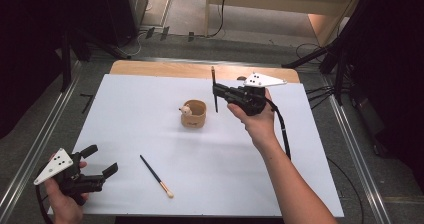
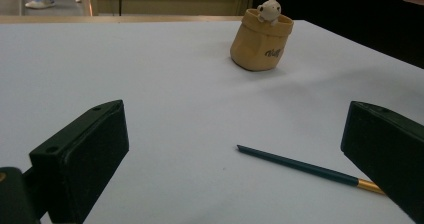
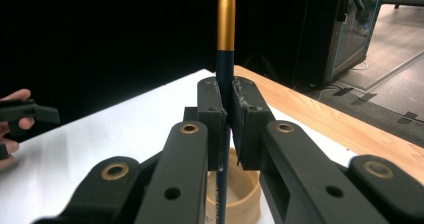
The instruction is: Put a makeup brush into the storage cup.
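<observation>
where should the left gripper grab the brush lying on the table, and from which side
Grip the brush mid-handle, on the dark shaft just above its gold ferrule. It lies flat on the white sheet, so come straight down from above with the jaws across the shaft. The left gripper is open beside it; the shaft is thin, so close fully.

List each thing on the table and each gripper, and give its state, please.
Left gripper: open, holds nothing, near the table's near left corner.
Right gripper: shut on a brush, above the cup.
Held brush: upright, off the table.
Second brush: lies flat on the white sheet, untouched.
Tan cup: stands upright, with a small white figure at its rim.
</observation>
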The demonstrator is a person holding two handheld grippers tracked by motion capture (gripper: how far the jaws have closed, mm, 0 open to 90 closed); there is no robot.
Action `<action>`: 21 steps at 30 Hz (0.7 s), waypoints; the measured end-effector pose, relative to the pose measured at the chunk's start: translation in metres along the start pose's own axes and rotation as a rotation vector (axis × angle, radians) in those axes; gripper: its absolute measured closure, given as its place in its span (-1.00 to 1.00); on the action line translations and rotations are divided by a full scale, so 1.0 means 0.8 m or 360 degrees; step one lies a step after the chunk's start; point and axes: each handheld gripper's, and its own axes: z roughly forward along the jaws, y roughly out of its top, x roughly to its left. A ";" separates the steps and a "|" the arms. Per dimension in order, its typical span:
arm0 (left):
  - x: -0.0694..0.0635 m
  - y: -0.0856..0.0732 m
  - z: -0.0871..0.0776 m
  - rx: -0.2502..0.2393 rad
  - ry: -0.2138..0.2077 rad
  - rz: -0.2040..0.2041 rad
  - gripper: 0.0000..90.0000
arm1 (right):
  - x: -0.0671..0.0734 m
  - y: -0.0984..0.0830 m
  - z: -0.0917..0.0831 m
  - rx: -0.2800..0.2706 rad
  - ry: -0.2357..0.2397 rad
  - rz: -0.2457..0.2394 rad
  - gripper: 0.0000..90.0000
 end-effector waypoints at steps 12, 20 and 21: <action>0.000 0.000 0.000 -0.0003 -0.0001 -0.0002 -1.00 | 0.005 0.003 0.023 -0.0062 0.0002 0.0047 0.88; -0.001 0.000 0.000 -0.0004 -0.0006 0.0000 -1.00 | 0.007 0.003 0.035 -0.0084 -0.0005 0.0062 0.88; -0.001 0.000 0.000 -0.0003 -0.0007 0.0001 -1.00 | 0.007 0.003 0.036 -0.0084 -0.0010 0.0058 0.88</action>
